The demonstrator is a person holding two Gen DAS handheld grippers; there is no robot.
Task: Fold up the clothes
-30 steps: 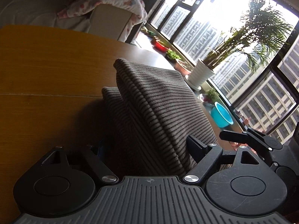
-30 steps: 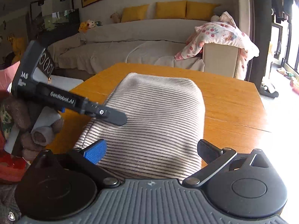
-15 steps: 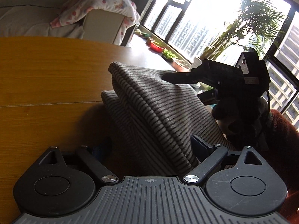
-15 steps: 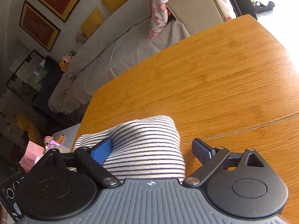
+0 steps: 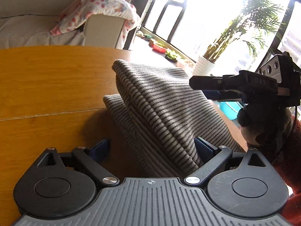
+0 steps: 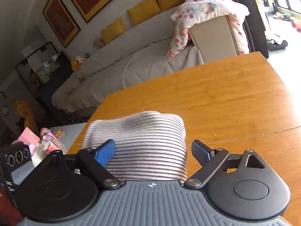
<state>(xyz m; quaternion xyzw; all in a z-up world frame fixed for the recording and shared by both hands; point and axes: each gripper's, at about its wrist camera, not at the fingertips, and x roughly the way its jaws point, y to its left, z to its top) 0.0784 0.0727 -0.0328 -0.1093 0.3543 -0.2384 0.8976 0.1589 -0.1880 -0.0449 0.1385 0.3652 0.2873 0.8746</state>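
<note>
folded garment [image 5: 161, 101] on table [image 5: 47, 79], sofa [image 6: 116, 64] behind table

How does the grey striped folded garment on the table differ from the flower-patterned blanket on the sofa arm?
The grey striped folded garment has thin dark stripes; the flower-patterned blanket is white with pink and red spots. The garment lies on the orange wooden table, while the blanket hangs over the beige sofa arm. The garment is folded into layers; the blanket is loosely draped. Both are soft textiles.
</note>
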